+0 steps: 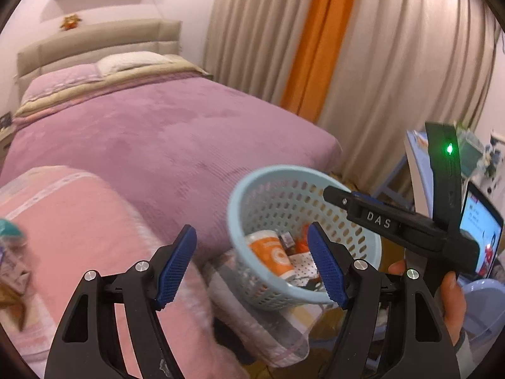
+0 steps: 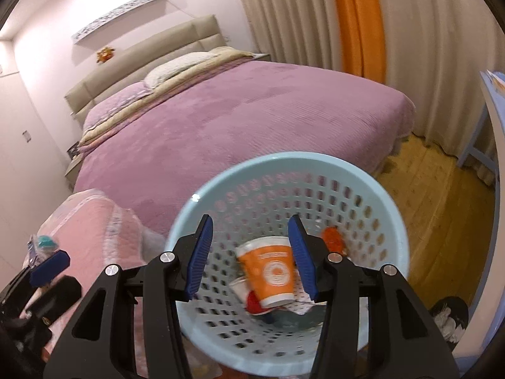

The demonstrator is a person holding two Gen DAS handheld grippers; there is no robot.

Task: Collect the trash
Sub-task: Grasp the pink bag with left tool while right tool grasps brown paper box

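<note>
A light blue perforated basket (image 2: 221, 202) sits at the foot of the bed; it also shows in the left wrist view (image 1: 249, 186). Inside lie an orange paper cup (image 2: 271, 268), a red scrap (image 2: 254, 303) and other small litter; the cup shows in the left view too (image 1: 271, 252). My right gripper (image 2: 252, 255) is open and empty, directly above the basket's mouth. My left gripper (image 1: 252, 262) is open and empty, left of the basket over a pink quilt (image 1: 94, 227). A teal-topped wrapper (image 2: 44, 246) lies on the quilt at far left.
A bed with a purple cover (image 1: 151, 126) fills the middle. Beige and orange curtains (image 2: 356, 19) hang behind. Wooden floor (image 2: 435, 208) lies right of the basket. A blue chair (image 1: 416, 170), a lit screen (image 1: 479, 230) and a pale tub (image 1: 486, 303) stand at right.
</note>
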